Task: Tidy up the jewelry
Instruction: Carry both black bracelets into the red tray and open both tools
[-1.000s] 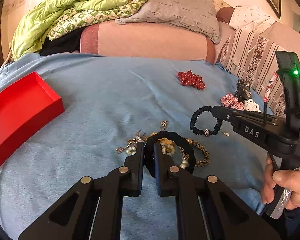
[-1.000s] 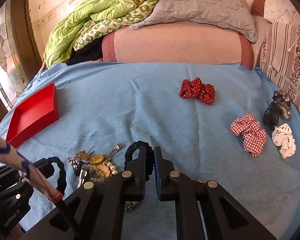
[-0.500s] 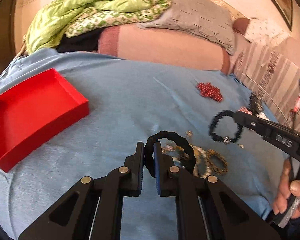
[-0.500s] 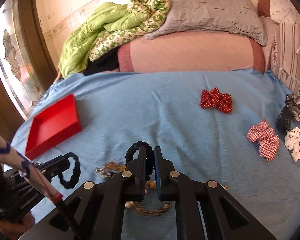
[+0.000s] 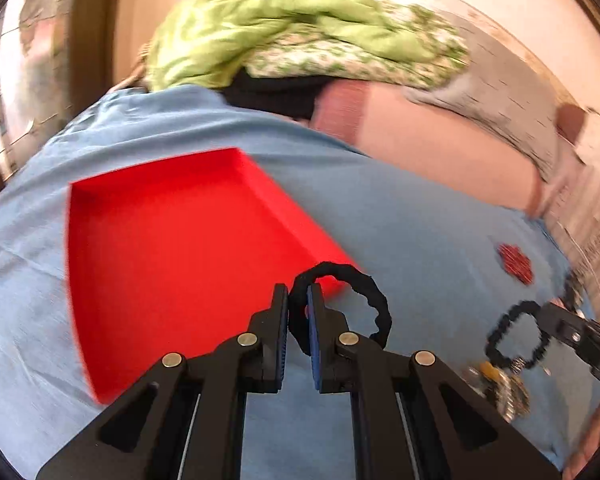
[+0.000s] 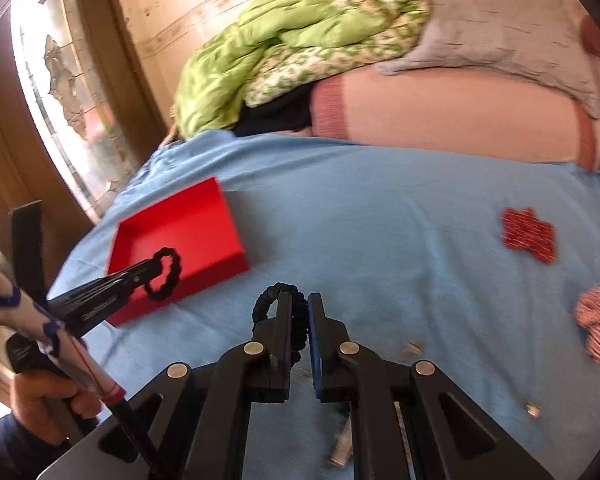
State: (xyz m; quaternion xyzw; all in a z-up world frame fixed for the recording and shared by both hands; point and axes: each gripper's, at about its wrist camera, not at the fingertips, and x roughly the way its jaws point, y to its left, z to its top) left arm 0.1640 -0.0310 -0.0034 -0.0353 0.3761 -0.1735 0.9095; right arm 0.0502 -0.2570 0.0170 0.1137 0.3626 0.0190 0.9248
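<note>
A bed covered with a light blue sheet (image 6: 372, 216) fills both views, with a long pink bolster (image 6: 440, 116) along its far edge, a crumpled green quilt (image 6: 284, 48) and a grey quilted pillow (image 6: 500, 28) piled on that, and a wooden-framed window (image 6: 60, 92) beyond the bed's left edge. The pictures are smeared by motion.

A shallow red square tray (image 5: 172, 248) lies on the sheet near the left edge of the bed. The left gripper (image 5: 298, 320) has its jaws closed almost fully on a black braided bracelet (image 5: 352, 292), whose loop stands up to the right of the jaws, in front of the tray's near right corner. From the right wrist view that same bracelet (image 6: 166, 274) hangs from the left gripper (image 6: 150, 270) over the tray's near side, and a hand (image 6: 48, 404) grips the handle low at the left.

The right gripper (image 6: 298, 324) is clamped tight on a second black braided bracelet (image 6: 274, 312), its loop showing just left of the jaws, above the sheet near the bed's near edge. In the left wrist view this bracelet (image 5: 512, 336) hangs from the right gripper (image 5: 548, 320), above a small heap of gold and pearl jewellery (image 5: 500, 388) on the sheet.

Toward the bed's right edge lie a red dotted scrunchie (image 6: 528, 234) and, nearer, a red-and-white checked scrunchie (image 6: 596, 328), well apart from the tray.
</note>
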